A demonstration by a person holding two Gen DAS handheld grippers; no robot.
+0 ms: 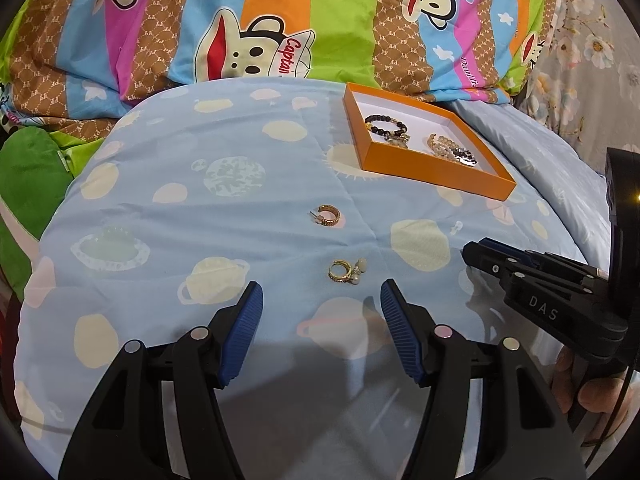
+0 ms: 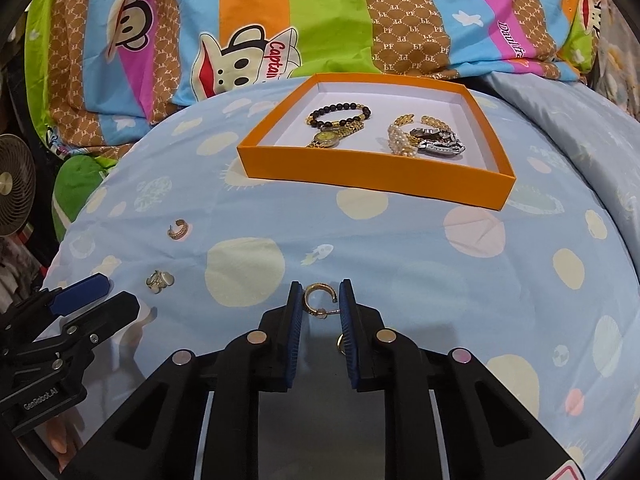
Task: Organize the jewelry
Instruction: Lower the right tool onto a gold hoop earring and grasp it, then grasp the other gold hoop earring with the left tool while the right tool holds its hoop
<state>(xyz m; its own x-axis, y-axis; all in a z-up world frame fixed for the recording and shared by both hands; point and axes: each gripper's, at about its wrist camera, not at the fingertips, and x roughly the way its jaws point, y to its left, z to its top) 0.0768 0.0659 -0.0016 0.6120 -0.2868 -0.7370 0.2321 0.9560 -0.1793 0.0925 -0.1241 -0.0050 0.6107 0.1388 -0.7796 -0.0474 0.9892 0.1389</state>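
1. My right gripper (image 2: 320, 300) has its jaws narrowed around a gold hoop earring (image 2: 317, 300), low in the centre of the right wrist view. The hoop's post reaches the right pad; I cannot tell whether the left pad touches the ring, so I cannot say the grip is firm.
2. A second small gold piece (image 2: 340, 344) peeks out lower down beside the right pad; it is too hidden to name.
3. My left gripper (image 1: 322, 300) stands wide open and holds nothing, its blue pads (image 1: 244, 332) spread at the bottom of the left wrist view.
4. Just above that gap lies a gold ring with pearl studs (image 1: 346, 272) on the blue planet-print quilt (image 1: 200, 220); in the right wrist view the same cluster (image 2: 160, 280) sits at the lower left, near the left gripper's tip (image 2: 82, 294).
5. Another gold hoop earring (image 1: 329, 215) rests higher on the quilt, near the frame's centre, well apart from both grippers; it shows at the mid-left in the right wrist view (image 2: 179, 231).
6. The orange tray (image 2: 372, 176) sits in the upper centre of the right wrist view, flat on the quilt. Inside it lie a dark beaded bracelet (image 2: 340, 114) touching a gold watch (image 2: 328, 138) on the left side, and a pearl bracelet (image 2: 400, 140) tangled with a silver watch (image 2: 438, 144) on the right side.
7. A striped monkey-print blanket (image 2: 320, 12) fills the top of both views, and a fan (image 2: 10, 184) shows at the left edge.
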